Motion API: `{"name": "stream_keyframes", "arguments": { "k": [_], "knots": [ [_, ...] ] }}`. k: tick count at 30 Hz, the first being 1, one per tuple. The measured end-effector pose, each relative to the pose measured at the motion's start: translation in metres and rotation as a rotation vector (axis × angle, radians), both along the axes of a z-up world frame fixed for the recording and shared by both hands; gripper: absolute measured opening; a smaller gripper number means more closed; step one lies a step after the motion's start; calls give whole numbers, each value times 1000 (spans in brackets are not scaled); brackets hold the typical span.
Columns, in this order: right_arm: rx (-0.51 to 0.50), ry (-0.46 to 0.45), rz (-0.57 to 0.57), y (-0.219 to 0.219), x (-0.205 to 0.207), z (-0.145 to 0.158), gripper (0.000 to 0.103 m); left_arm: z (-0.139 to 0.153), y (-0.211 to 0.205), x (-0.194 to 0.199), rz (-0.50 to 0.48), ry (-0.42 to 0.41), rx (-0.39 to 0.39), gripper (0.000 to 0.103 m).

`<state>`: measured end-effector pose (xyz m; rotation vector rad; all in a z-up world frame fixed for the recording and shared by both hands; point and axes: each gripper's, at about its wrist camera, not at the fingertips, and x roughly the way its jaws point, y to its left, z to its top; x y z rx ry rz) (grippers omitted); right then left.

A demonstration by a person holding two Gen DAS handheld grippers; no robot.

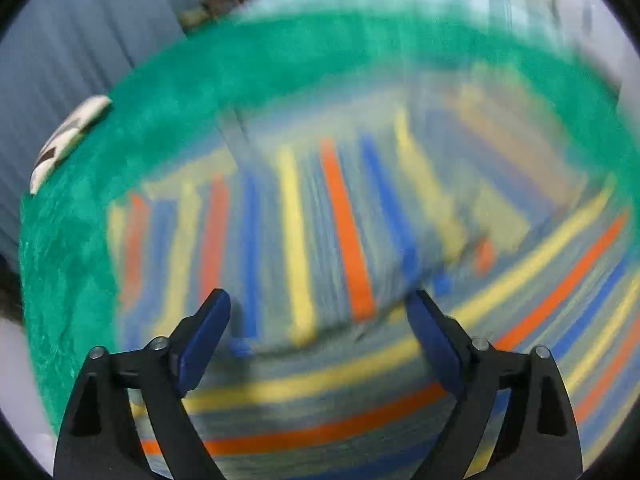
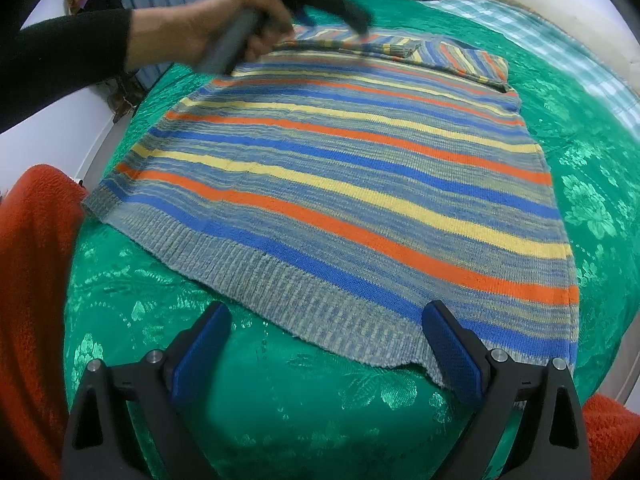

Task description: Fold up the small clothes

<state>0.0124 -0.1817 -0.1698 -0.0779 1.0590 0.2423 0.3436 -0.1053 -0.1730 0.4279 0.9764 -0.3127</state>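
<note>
The striped sweater point(image 2: 352, 168) lies flat on the green bedspread point(image 2: 280, 408), its ribbed hem toward 6 o'clock in the right wrist view and both sleeves folded across the chest near 12 o'clock. The right claw point(image 2: 326, 344) hangs wide open just over the hem, gripping nothing. The left claw point(image 1: 320, 332) is also spread open and empty above the folded sleeve point(image 1: 344, 232); its view is badly blurred. The risk, as I judge it: a fast left hand point(image 2: 192, 28) could snag the loose sleeve and drag it out of its fold, and a grab at the hem could pinch the bedspread too.
</note>
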Motion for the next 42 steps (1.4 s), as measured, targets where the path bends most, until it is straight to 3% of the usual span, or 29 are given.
{"name": "stream_keyframes", "arguments": {
  "k": [2,4,6,8,13,16,18,20,25,42],
  "knots": [
    [3,0,2,0,-1,0,97,12,7,-13,20,-45,-36,90],
    [8,0,6,-1,-2,2,97,24,14,-24,30,-19,-62,90],
    [23,7,11,-4,-2,6,95,43,26,-59,17,-37,-91,91],
    [44,8,0,-12,-2,16,88,53,38,-102,-14,-27,-106,93],
    [104,-107,-179,-58,2,55,85,37,49,-199,-71,99,-135,95],
    [145,-7,-258,-84,9,42,85,16,56,-251,-45,180,-113,95],
    [184,92,-256,-89,4,18,85,15,73,-282,29,181,-177,97],
    [149,66,-232,-84,-7,13,85,13,86,-299,76,214,-219,99],
    [-41,74,-189,-57,-15,9,85,13,96,-316,104,235,-221,100],
    [-72,30,-200,-55,-27,5,87,8,90,-310,119,218,-203,101]
  ]
}}
